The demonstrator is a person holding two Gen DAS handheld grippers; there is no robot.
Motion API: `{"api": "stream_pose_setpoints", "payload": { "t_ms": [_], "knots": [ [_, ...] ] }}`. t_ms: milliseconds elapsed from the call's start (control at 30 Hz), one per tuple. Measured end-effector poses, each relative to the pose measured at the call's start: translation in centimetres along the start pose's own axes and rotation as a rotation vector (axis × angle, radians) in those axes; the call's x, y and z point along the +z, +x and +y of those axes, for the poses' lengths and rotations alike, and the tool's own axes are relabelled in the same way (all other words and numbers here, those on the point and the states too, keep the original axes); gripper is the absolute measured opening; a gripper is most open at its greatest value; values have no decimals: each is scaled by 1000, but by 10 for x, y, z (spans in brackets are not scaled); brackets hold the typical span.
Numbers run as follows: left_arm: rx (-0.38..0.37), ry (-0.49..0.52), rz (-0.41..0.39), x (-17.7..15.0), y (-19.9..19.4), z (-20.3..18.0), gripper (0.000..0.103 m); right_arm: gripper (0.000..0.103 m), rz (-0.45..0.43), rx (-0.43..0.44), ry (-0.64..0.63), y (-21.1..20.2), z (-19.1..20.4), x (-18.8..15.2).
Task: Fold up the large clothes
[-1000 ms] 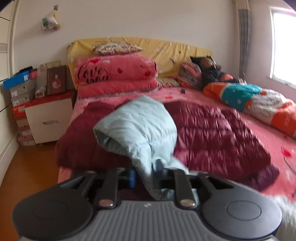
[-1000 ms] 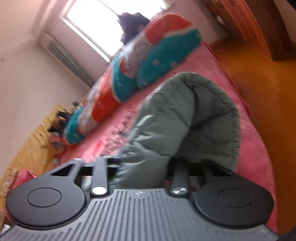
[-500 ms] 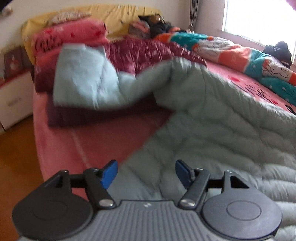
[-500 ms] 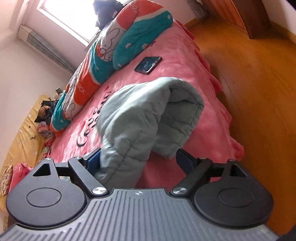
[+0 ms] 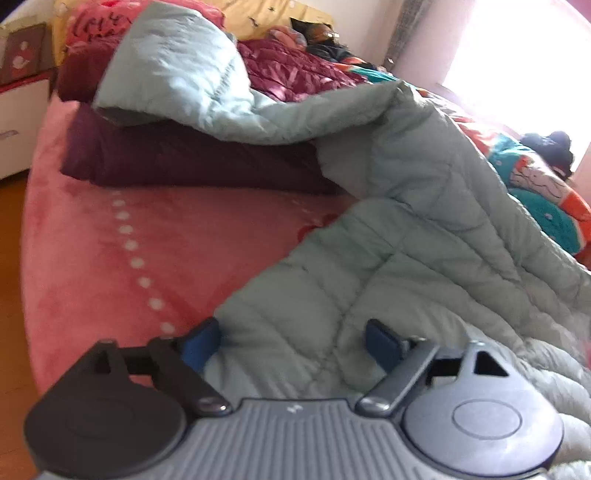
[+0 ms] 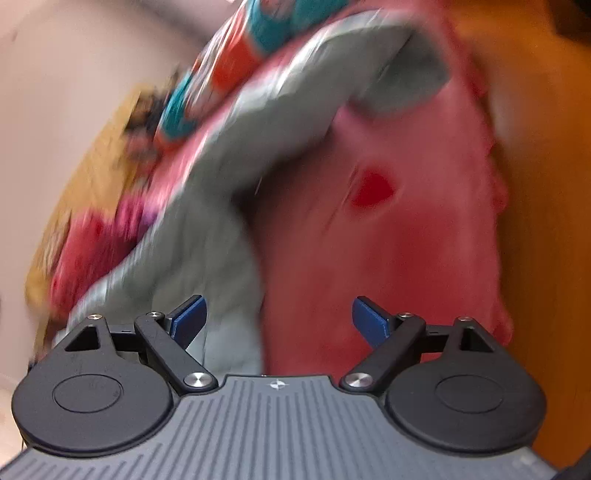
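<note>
Lying spread across the pink bedspread (image 5: 110, 251), the pale green quilted coat (image 5: 406, 240) fills the right and lower part of the left wrist view. One sleeve (image 5: 177, 70) runs up and to the left, draped over a dark maroon quilted coat (image 5: 184, 162) that lies farther up the bed. The left gripper (image 5: 295, 341) hovers low over the near edge of the pale green coat with its jaws spread wide; the blue pads (image 5: 197, 343) sit on either side of a stretch of quilted fabric without pinching it. Behind the coats, a yellow headboard (image 5: 266, 18) and a pink pillow with dark lettering (image 5: 96, 29) are visible, and a colourful orange-and-teal blanket (image 5: 546, 199) lies along the bright window side. A white nightstand (image 5: 14, 122) stands at the far left, beside the bed.

The right wrist view is heavily motion-blurred. The right gripper (image 6: 279, 321) also has its jaws wide apart, holding nothing. Another part of the pale green coat (image 6: 229, 206) shows there as a long grey-green band running from beside the left blue pad (image 6: 188, 319) up toward the top right, where a rounded opening faces the camera. Pink bedspread with a red patch (image 6: 373, 190) lies between the fingers, and orange wooden floor (image 6: 546, 184) fills the right edge.
</note>
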State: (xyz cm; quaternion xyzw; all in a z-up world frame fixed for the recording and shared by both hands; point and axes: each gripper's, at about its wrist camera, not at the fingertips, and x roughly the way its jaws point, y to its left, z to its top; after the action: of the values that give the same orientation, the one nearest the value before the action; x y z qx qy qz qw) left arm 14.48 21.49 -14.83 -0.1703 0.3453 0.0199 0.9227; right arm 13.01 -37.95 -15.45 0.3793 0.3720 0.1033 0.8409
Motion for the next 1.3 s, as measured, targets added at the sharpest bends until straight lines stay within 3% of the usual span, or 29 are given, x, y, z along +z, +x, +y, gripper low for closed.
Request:
{"api": "stream_pose_setpoints", "payload": {
  "t_ms": [67,200,300,433,533,600,667,733,900,1067,1300],
  "knots": [
    [-36,-6,8,0,2,0,92,103,99,35,-31,14,9,-13],
    [-99,-1,34,-2,3,-4,92,103,156,58,-157,23,31,-29],
    [-139,18,50,-6,0,-10,89,103,247,170,-144,31,37,-41],
    [-195,44,73,-12,-4,-21,65,101,312,167,-189,43,52,-58],
    [-220,60,89,-16,-8,-30,42,81,327,169,-206,46,60,-66],
    [-229,67,96,-19,-12,-34,27,50,332,155,-189,48,63,-70],
    [-232,77,97,-22,-18,-40,15,41,331,141,-162,52,61,-69],
    [-228,85,95,-25,-24,-48,10,31,314,139,-151,48,65,-64],
    [-273,126,83,-32,-53,-71,7,16,234,190,-128,25,73,-59],
    [-333,185,65,-39,-98,-91,8,14,162,275,-103,-13,82,-56],
    [-376,237,75,-59,-157,-104,8,14,162,308,-22,-52,79,-64]
  ]
}}
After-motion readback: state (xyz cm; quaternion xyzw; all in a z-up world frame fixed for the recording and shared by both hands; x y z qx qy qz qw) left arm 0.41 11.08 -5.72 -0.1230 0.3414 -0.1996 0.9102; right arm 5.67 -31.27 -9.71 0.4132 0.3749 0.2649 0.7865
